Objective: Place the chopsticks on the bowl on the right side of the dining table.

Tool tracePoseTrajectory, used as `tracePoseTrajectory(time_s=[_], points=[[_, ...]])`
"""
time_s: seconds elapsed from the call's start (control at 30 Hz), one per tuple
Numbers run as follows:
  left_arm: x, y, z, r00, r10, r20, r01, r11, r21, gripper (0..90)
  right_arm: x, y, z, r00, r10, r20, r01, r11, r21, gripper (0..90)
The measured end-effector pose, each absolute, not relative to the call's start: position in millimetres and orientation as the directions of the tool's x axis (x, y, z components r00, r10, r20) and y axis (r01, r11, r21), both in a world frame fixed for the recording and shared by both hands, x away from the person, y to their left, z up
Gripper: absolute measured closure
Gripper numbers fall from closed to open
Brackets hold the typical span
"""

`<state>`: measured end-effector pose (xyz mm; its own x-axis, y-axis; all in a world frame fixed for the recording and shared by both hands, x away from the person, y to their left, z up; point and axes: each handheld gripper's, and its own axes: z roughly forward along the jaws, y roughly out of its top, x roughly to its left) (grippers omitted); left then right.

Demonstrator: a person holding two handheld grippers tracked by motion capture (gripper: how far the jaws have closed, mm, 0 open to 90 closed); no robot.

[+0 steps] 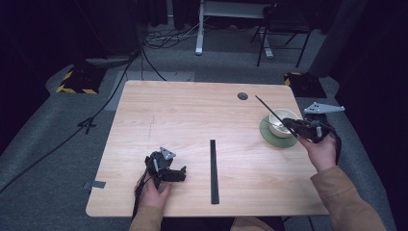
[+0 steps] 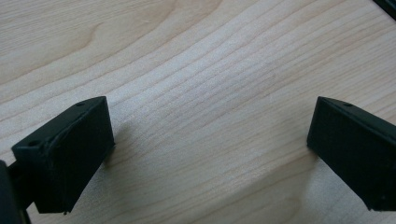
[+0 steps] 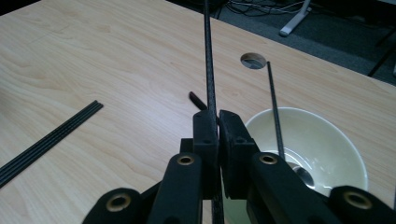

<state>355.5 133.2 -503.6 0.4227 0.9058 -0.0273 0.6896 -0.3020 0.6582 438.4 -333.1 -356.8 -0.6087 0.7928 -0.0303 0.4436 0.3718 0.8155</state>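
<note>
- Nearest the person, close to the counter's [image 1: 192,110] near edge and toward its left side, the left gripper [image 1: 179,174] rests low on the wood, held by a hand [image 1: 155,188] in a tan sleeve. In the left gripper view its two black jaws stand wide apart, released, with bare wood grain between them.
- Just right of it, around the middle of the near edge, a bundle of black chopsticks [image 1: 213,171] lies flat, running from the near edge toward the far edge. The right gripper view shows the same bundle [image 3: 46,142] lying on the wood.
- Farther on, near the counter's right edge, the right gripper [image 1: 290,123] is held above a white bowl [image 1: 280,126]. Its jaws are clenched on a single black chopstick [image 3: 209,56], which rises steeply out of the pads and points toward the far edge.
- The bowl [image 3: 322,144] stands on a round green saucer [image 1: 269,137]. Inside it a second thin black stick [image 3: 276,112] leans, its lower end down in the bowl and its upper end sticking out past the rim.
- Beyond the bowl, near the far edge, the counter has a round cable hole [image 1: 242,96].
</note>
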Motion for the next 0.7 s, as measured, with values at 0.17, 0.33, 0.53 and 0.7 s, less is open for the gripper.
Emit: tracePoseTrajectory(time_s=[0.17, 0.33, 0.53, 0.7], points=[[355, 133, -504, 0.422, 0.906, -0.026, 0.689, -0.302, 0.659, 1.0, 451, -341, -358, -0.577, 0.816, -0.02, 0.462, 0.347, 0.816, 86.1], [355, 133, -504, 0.423, 0.906, -0.026, 0.688, -0.303, 0.659, 1.0, 466, -350, -361, -0.541, 0.841, -0.033, 0.488, 0.345, 0.802, 86.1], [356, 133, -504, 0.424, 0.905, -0.027, 0.688, -0.303, 0.659, 1.0, 483, -356, -368, -0.516, 0.855, -0.049, 0.512, 0.354, 0.783, 86.0], [356, 133, -503, 0.424, 0.905, -0.027, 0.689, -0.303, 0.659, 1.0, 498, -363, -380, -0.486, 0.873, -0.034, 0.553, 0.338, 0.761, 86.0]])
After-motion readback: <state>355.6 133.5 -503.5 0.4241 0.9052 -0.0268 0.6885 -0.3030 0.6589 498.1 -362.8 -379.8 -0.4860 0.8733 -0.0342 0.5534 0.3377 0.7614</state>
